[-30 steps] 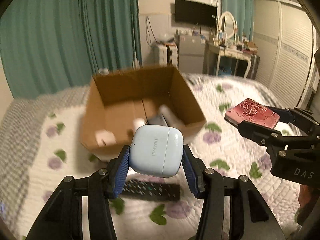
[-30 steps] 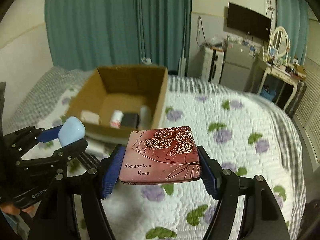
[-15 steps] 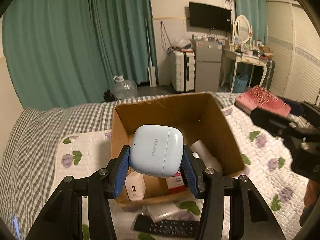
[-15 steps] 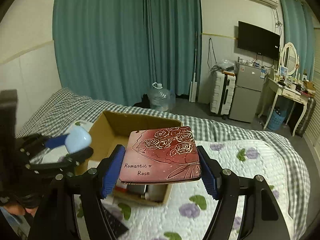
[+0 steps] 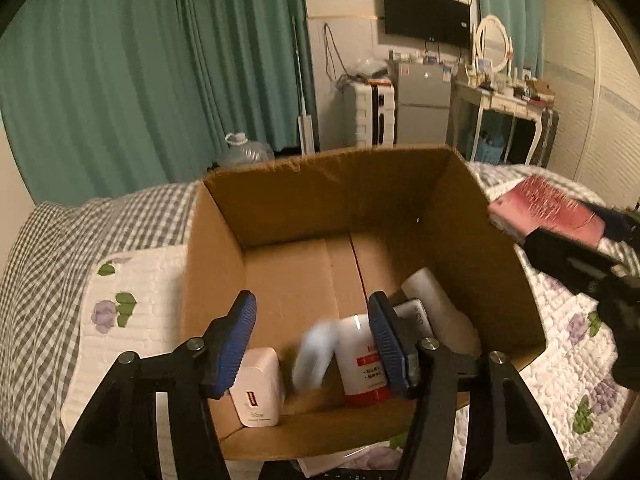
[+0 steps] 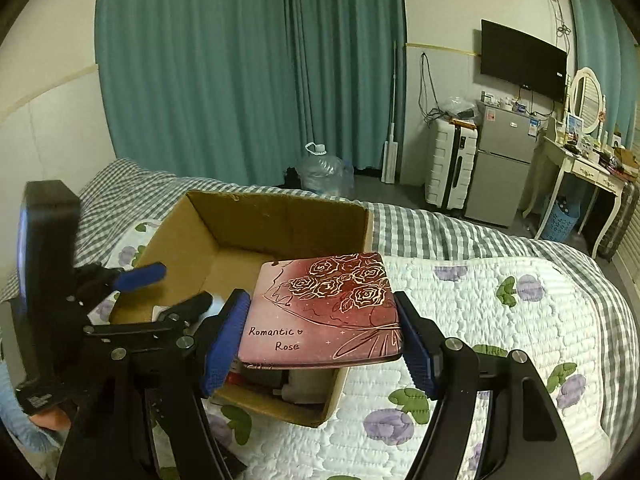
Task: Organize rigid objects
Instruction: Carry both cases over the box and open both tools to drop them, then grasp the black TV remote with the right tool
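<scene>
An open cardboard box stands on the bed. My left gripper hangs open over its near side. The pale blue earbud case is a blur below the fingers, falling inside the box between a white charger and a white bottle with a red label. My right gripper is shut on a flat red tin with gold roses, marked "Romantic Rose", held above the box's right near corner. The tin also shows at the right edge of the left wrist view.
A white tube and a dark item also lie in the box. The bed has a quilted floral cover over gingham. A black remote lies in front of the box. A fridge, suitcase and dresser stand beyond the bed.
My left gripper moved over the box and opened, and the blue earbud case dropped out of it into the box. My right gripper moved closer to the box with the tin.
</scene>
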Demonstrator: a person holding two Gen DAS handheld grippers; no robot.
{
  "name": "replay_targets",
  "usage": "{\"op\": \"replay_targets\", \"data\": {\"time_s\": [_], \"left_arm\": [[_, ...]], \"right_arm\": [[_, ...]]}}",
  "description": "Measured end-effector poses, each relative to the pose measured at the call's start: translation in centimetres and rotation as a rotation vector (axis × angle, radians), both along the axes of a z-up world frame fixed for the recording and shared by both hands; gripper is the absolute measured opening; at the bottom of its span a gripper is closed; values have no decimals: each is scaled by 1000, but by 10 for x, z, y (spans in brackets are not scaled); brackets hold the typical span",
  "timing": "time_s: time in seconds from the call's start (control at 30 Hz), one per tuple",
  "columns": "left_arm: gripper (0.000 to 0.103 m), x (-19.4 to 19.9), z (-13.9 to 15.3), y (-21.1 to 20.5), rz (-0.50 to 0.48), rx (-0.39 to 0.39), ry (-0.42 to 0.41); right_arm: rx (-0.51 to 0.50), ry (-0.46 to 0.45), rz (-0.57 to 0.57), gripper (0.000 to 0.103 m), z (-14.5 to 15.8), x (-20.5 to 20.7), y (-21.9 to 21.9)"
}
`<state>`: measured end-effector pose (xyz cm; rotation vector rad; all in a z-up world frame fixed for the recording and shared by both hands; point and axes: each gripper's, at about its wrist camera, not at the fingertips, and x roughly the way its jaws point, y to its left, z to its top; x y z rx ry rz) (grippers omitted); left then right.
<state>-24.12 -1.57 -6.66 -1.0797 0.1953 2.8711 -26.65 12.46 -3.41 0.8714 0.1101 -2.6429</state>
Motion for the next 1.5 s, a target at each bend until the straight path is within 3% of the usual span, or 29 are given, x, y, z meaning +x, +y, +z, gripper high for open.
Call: {"op": "replay_targets", "data": {"time_s": [0.4,0.47,0.67,0.8,0.9,1.03,1.17,1.5], "left_arm": [[62,15,24,-27,48,17,38],[62,22,28,-31,51,18,43],[65,58,40,-50,71,19,61],[66,87,39,-66,95,-13,62],[67,105,26,-79,121,-14,42],[67,123,-7,-93,151,-11,-1],[67,124,-41,-104,184,-10,-51],[67,119,-67,-112,163,-18,-94]], "right_arm": [[7,-35,32,74,-23,-51,-38],[22,-17,15,85,-20,-41,-38],[45,21,11,86,6,14,-23],[40,24,80,86,11,62,-20],[51,-17,133,86,-5,80,-30],[114,-114,217,86,-52,91,-59],[235,-165,311,85,-94,96,-94],[339,-276,377,52,-153,73,-130]]}}
